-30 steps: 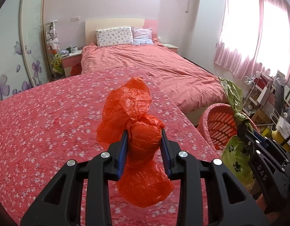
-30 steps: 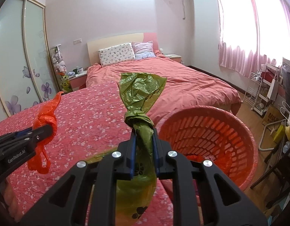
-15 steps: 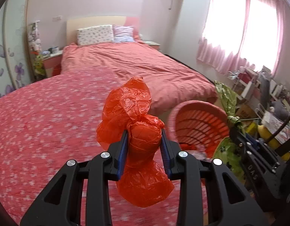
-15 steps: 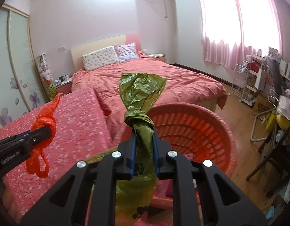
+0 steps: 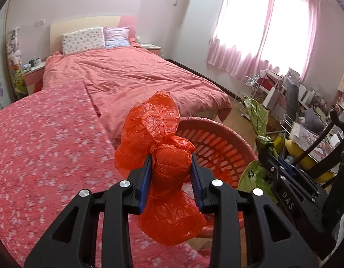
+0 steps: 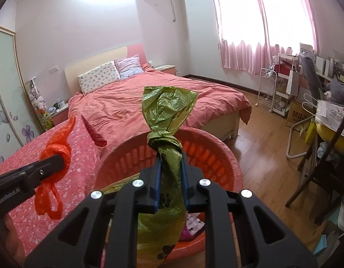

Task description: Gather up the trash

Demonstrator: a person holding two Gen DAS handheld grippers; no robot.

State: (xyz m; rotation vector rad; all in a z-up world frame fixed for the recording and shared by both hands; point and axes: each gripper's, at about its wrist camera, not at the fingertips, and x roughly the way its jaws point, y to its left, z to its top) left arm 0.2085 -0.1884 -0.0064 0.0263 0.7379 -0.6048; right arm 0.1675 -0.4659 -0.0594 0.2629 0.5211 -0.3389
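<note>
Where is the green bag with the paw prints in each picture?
Left wrist view: the green bag is at the right edge, held by the right hand-held gripper, beside the red basket.
Right wrist view: the green bag is in the centre, pinched below its knot, hanging above the basket.
Shared landmark: the red basket, next to the flowery red cover.
</note>
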